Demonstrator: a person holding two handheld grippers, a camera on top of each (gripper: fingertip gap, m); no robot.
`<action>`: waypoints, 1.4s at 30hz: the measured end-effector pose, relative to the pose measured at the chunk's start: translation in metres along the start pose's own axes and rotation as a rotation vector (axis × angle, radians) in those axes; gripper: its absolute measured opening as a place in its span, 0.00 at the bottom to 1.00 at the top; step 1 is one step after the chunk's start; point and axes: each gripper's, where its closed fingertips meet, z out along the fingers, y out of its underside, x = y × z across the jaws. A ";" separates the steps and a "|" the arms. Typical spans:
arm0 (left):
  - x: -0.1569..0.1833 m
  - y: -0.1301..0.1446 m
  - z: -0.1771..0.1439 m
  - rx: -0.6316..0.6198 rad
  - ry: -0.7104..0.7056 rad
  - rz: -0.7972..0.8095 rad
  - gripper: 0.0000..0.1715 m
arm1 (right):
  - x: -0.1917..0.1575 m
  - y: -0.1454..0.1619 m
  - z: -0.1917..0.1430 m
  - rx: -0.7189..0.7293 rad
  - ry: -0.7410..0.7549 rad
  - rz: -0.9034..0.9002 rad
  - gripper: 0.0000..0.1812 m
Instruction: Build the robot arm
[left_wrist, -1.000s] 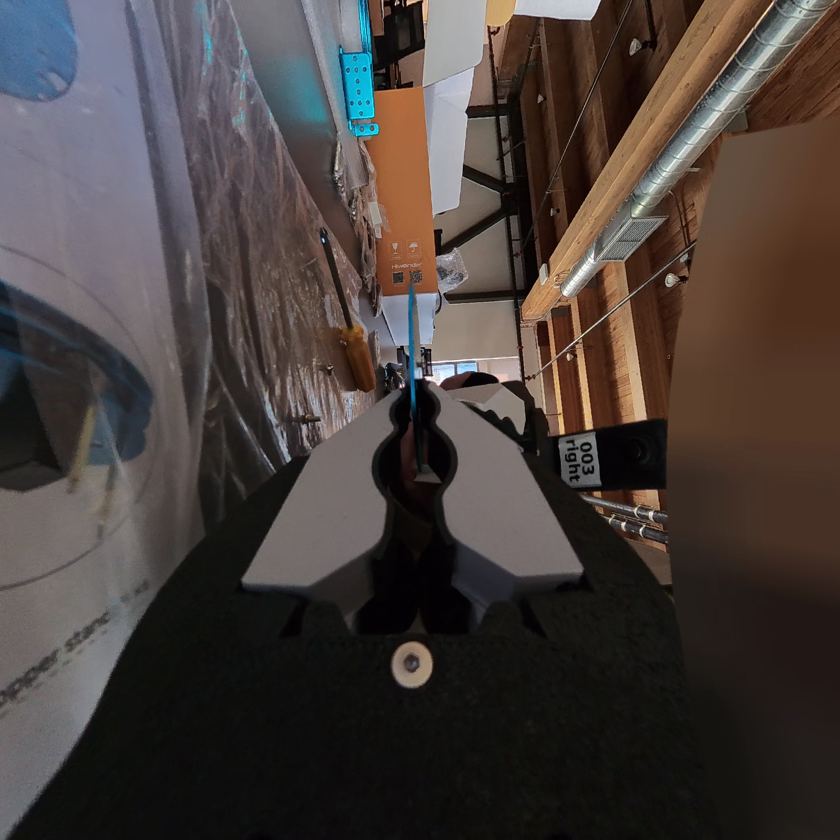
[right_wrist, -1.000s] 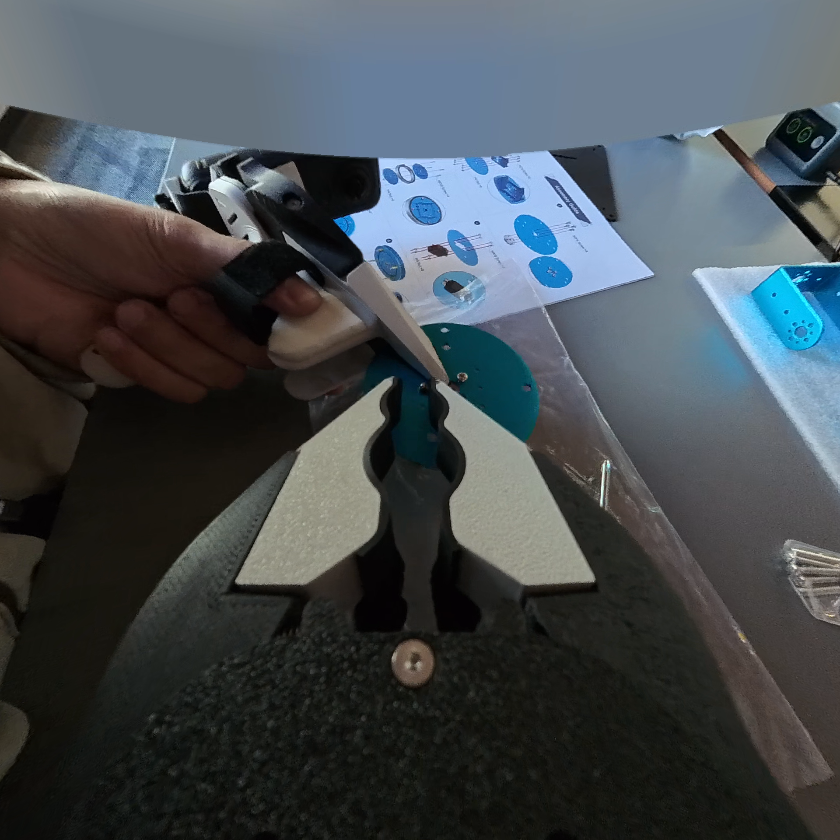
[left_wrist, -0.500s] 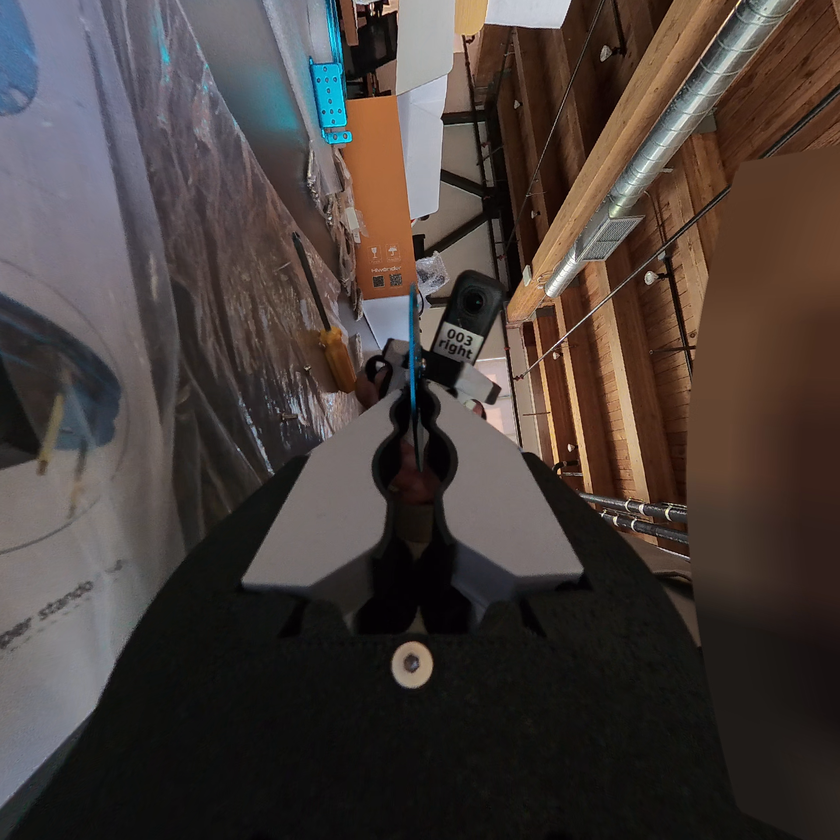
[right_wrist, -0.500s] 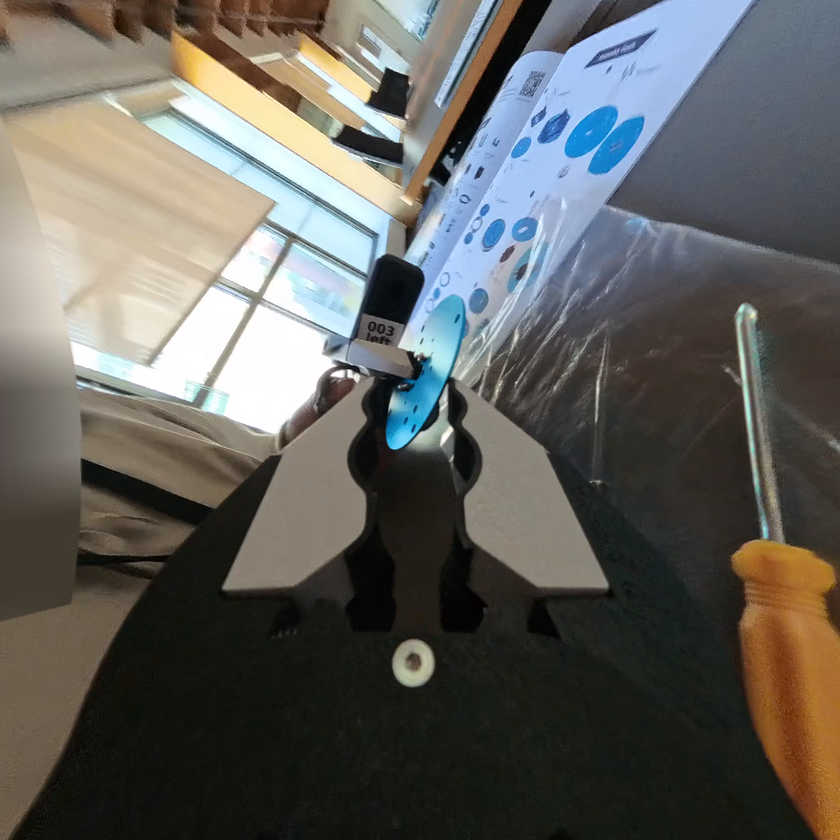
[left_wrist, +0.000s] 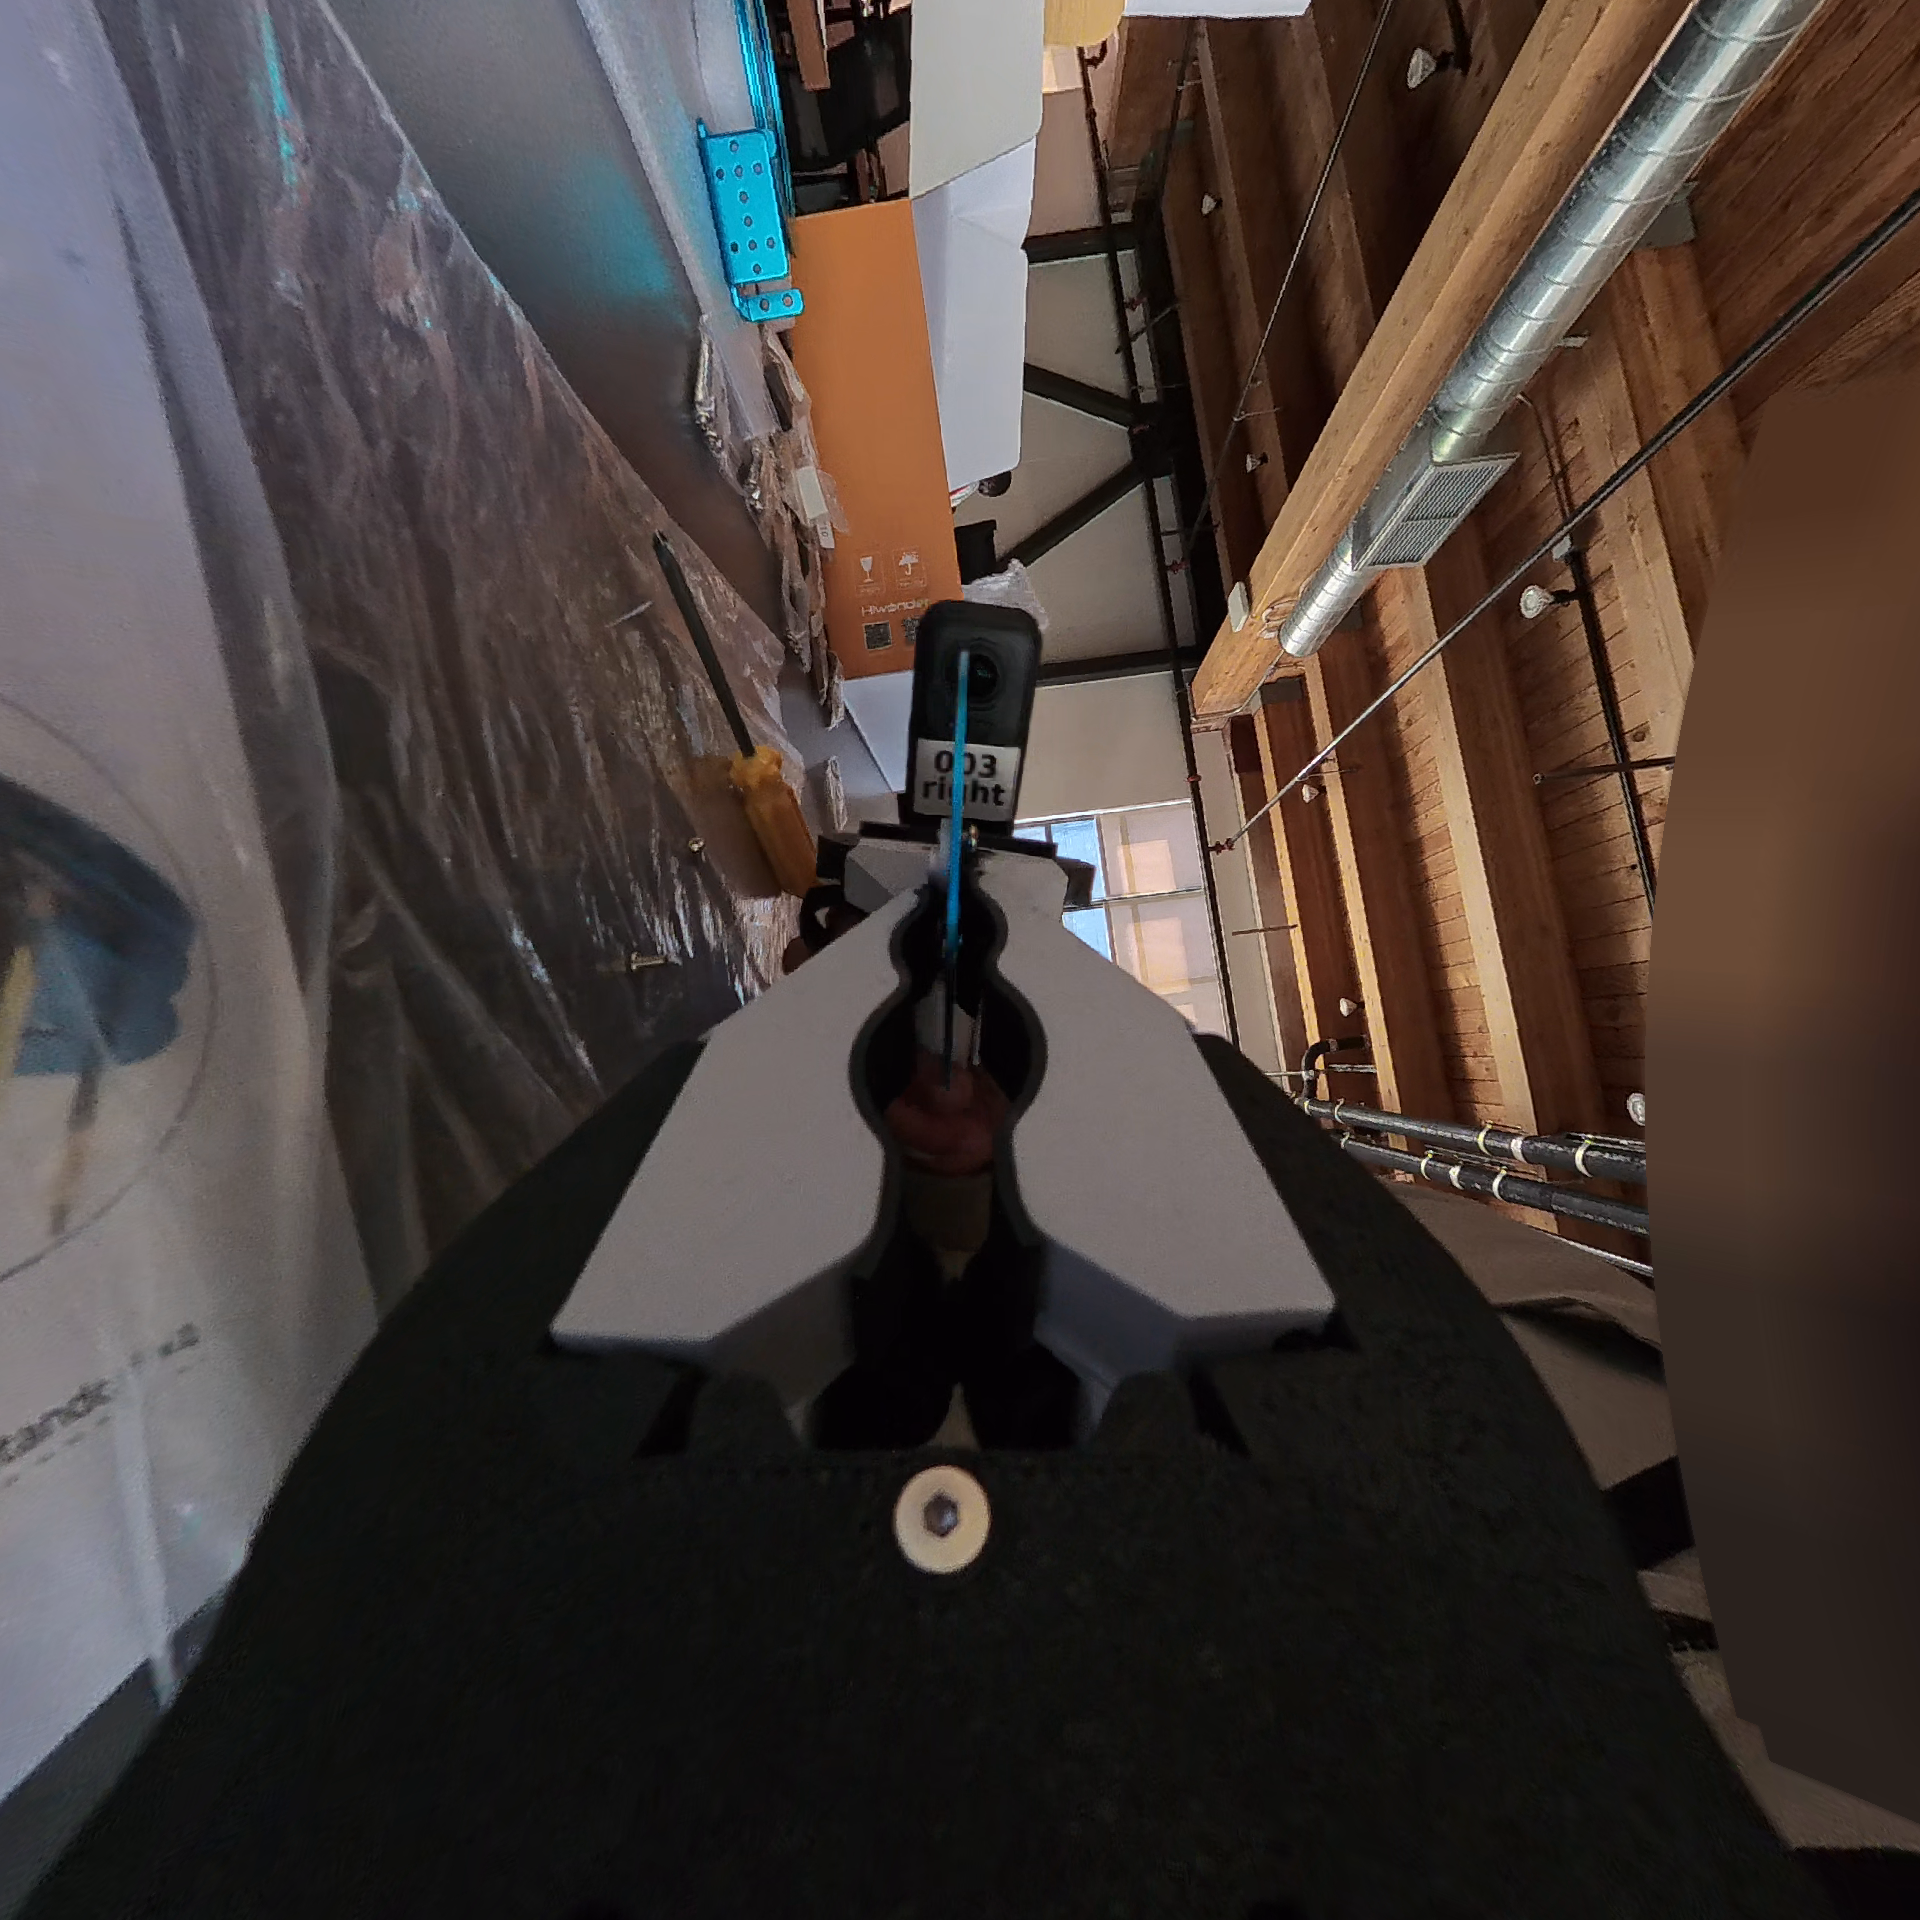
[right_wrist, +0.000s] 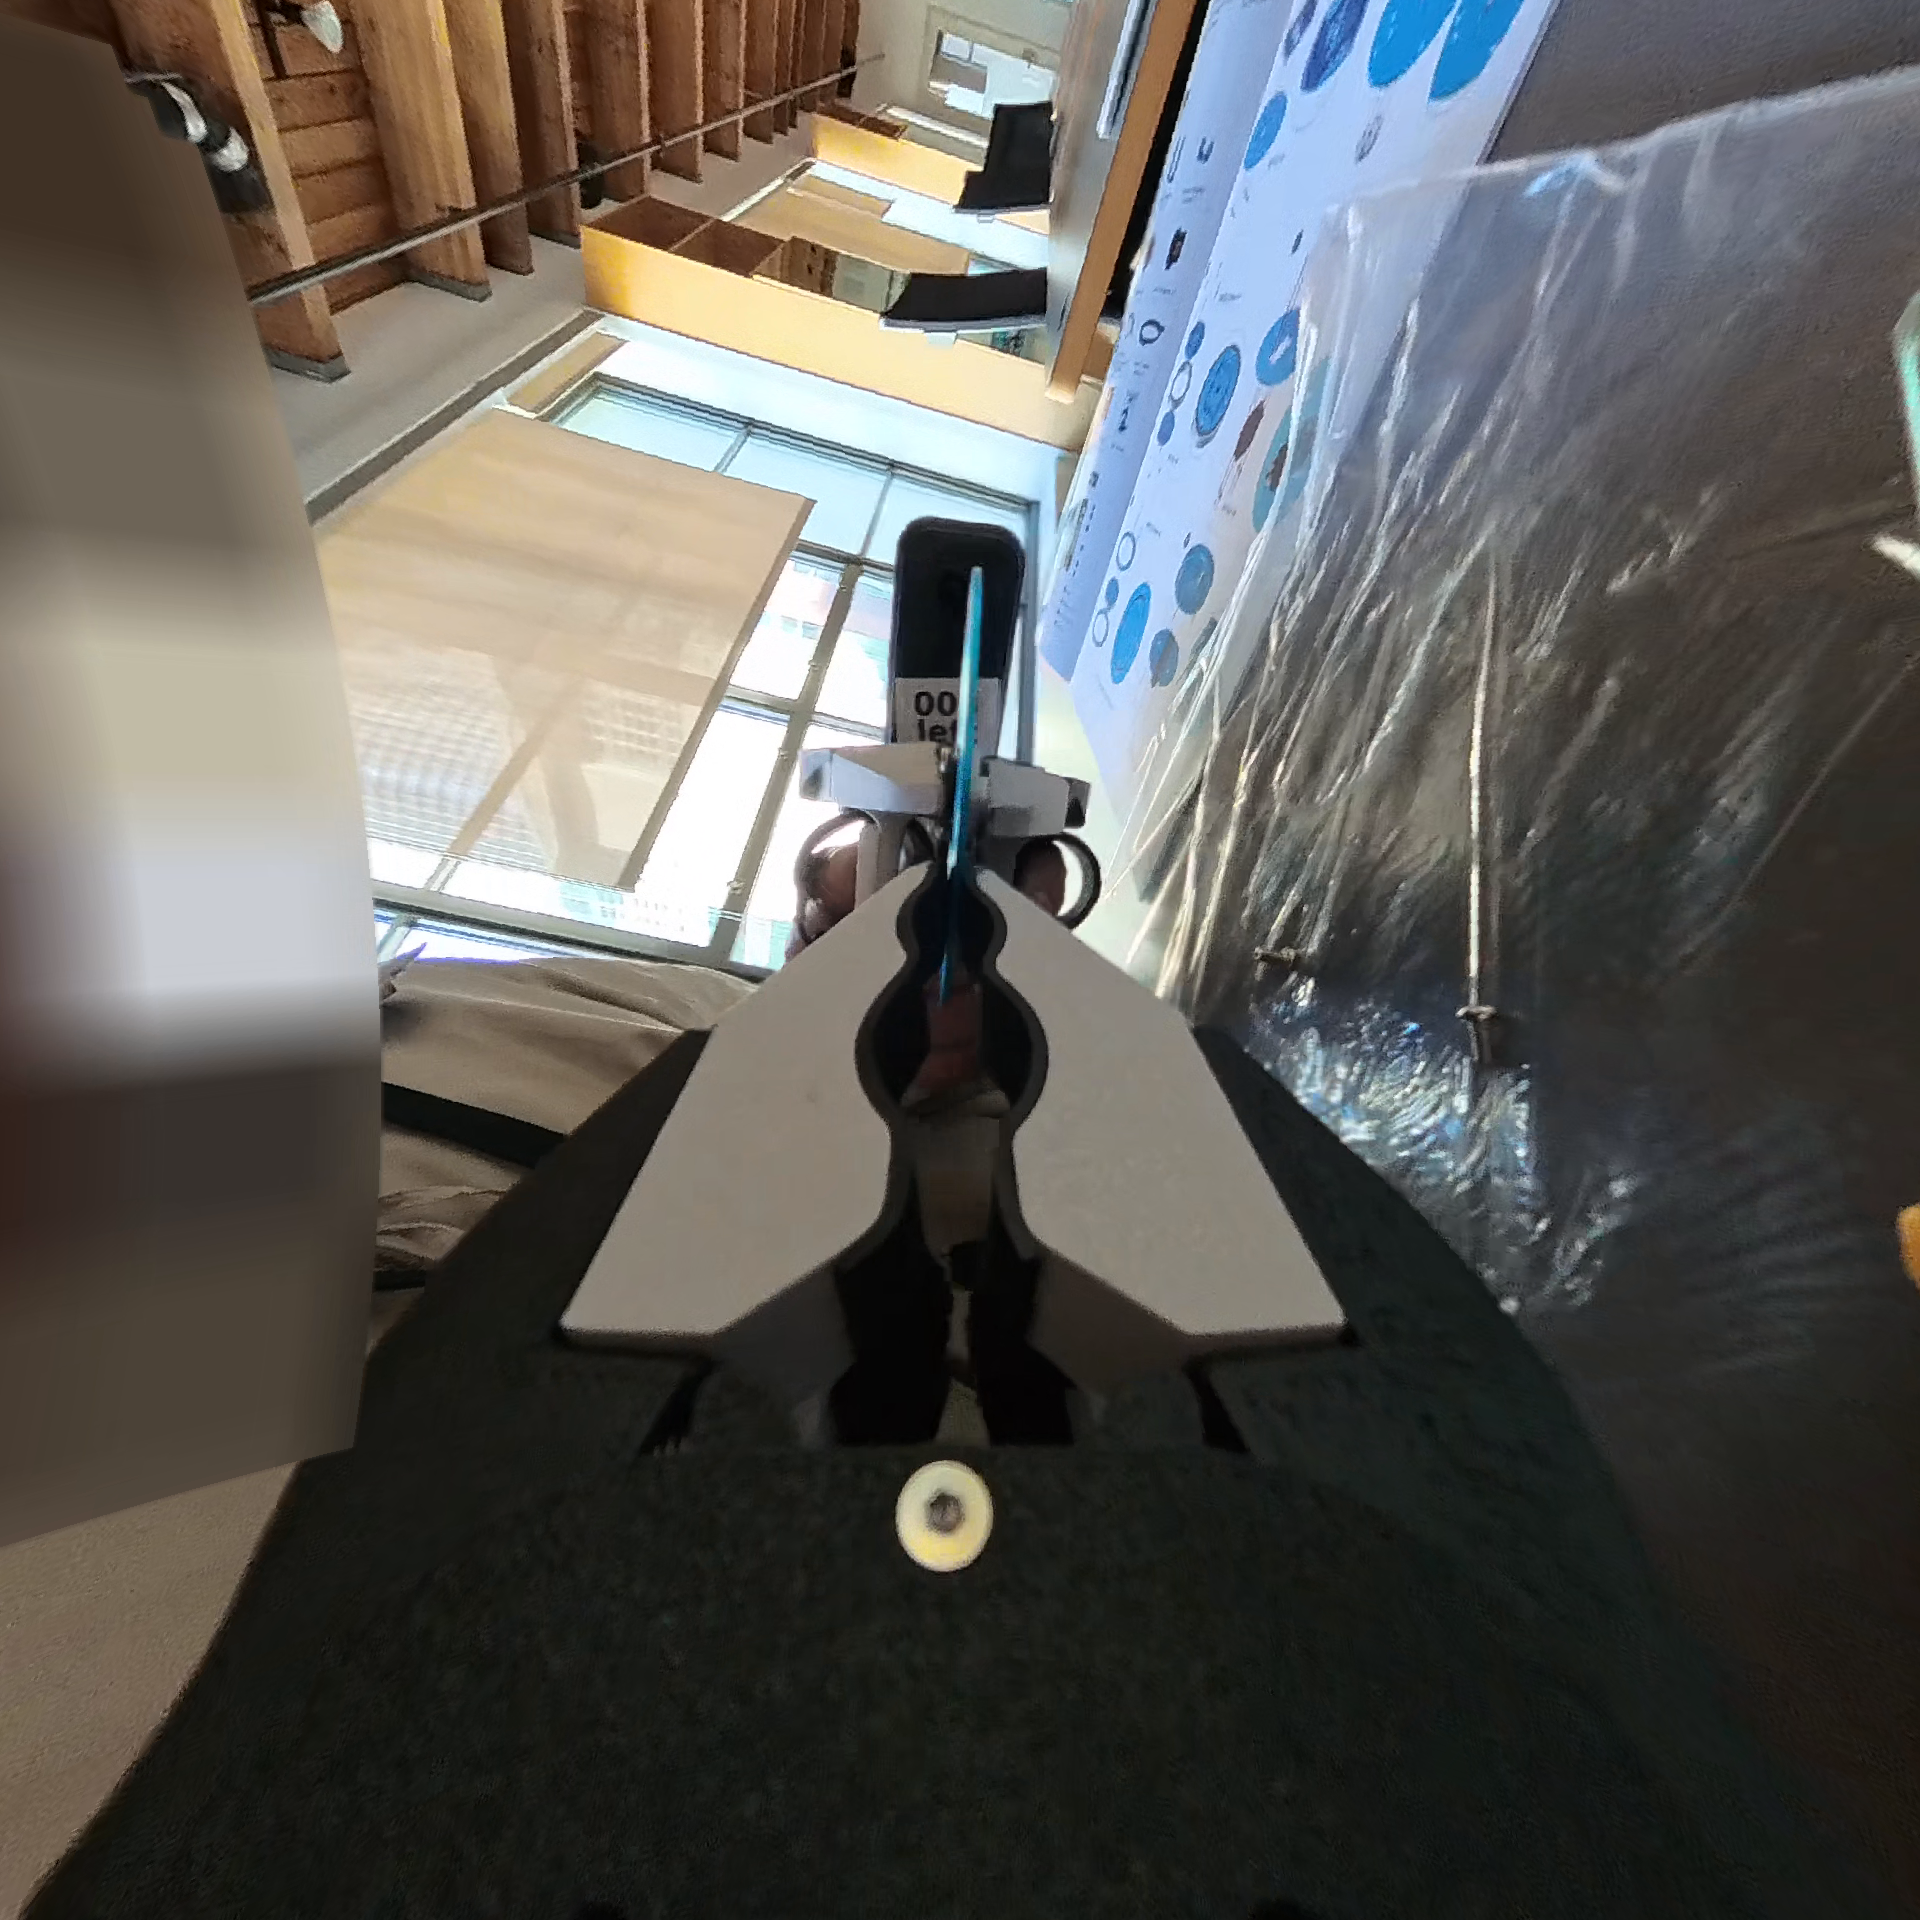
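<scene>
Blue disc (left_wrist: 951, 831) up off the counter, edge-on, a thin round plate (right_wrist: 966, 769). Left tool (left_wrist: 948, 904) and right tool (right_wrist: 951, 883) both clamp its rim from opposite sides.

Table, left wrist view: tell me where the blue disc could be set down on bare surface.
Bare grey tabletop runs between the clear plastic bag and the blue bracket. The bag itself is crowded: a screwdriver and loose screws lie on it. The instruction sheet borders the bag's other side.
</scene>
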 end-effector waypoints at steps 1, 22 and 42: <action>0.001 0.001 0.001 -0.004 0.004 -0.002 0.02 | -0.001 0.001 0.000 -0.007 -0.017 0.017 0.00; -0.003 0.005 0.012 -0.043 -0.020 -0.057 0.02 | 0.004 -0.009 -0.017 0.007 -0.026 0.046 0.00; -0.003 -0.012 0.001 0.001 -0.072 0.074 0.02 | 0.016 -0.019 -0.026 -0.031 0.264 -0.362 0.10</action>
